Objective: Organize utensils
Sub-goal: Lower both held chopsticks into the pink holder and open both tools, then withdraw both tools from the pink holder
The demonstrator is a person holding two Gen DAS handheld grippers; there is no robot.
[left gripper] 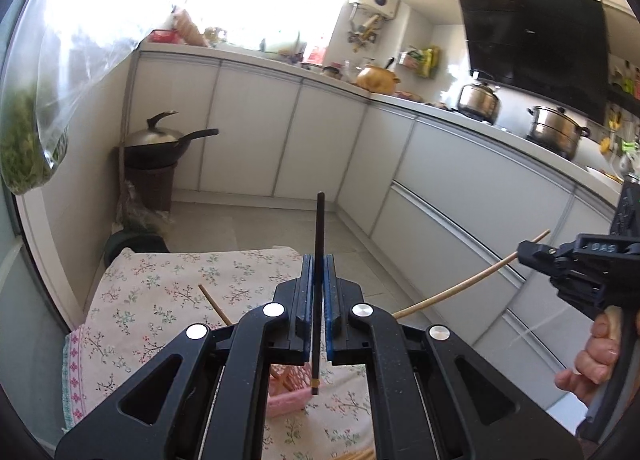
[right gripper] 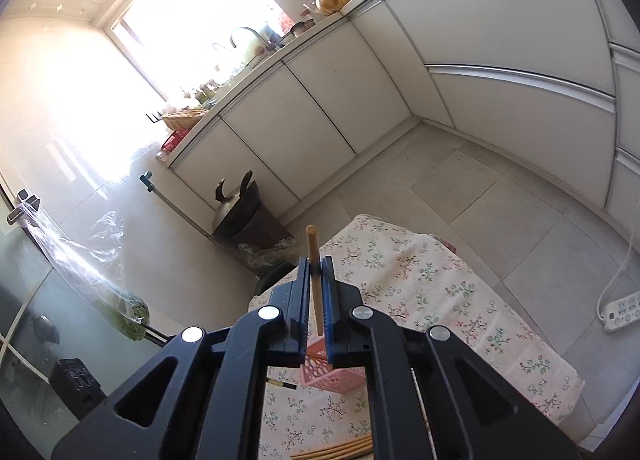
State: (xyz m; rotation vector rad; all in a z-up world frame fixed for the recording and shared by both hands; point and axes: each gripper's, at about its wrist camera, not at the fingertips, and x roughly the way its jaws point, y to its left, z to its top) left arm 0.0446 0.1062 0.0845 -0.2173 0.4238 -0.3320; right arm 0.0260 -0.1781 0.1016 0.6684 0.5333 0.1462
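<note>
My left hand-held gripper (left gripper: pixel 319 272) is clenched on a dark chopstick (left gripper: pixel 319 228), pinched between the blue pads (left gripper: pixel 307 284). The stick stands nearly upright, its upper end rising past the fingertips and its lower end, with a small gold band, hanging just over the pink basket (left gripper: pixel 286 400). My right hand-held gripper (right gripper: pixel 318 272) is closed on a light wooden chopstick (right gripper: pixel 313 256), also close to upright between its pads, with the lower tip above the same pink basket (right gripper: pixel 326 374). From the left wrist view the right hand-held gripper (left gripper: pixel 528 254) sits off to the side with that wooden chopstick (left gripper: pixel 460 286) running through it at a slant, and my right hand (left gripper: pixel 596 356) wraps its handle.

Below both, the tabletop (right gripper: pixel 460 292) is covered with a floral cloth. The basket rests on it. More wooden chopsticks (right gripper: pixel 340 450) lie at the near edge, another dark chopstick (right gripper: pixel 282 383) lies just beside the basket, and one wooden stick (left gripper: pixel 214 304) lies farther out on the cloth.

Beyond the tabletop is grey tiled floor, a wok (left gripper: pixel 160 140) on a dark bin, and white kitchen cabinets (left gripper: pixel 256 120).
</note>
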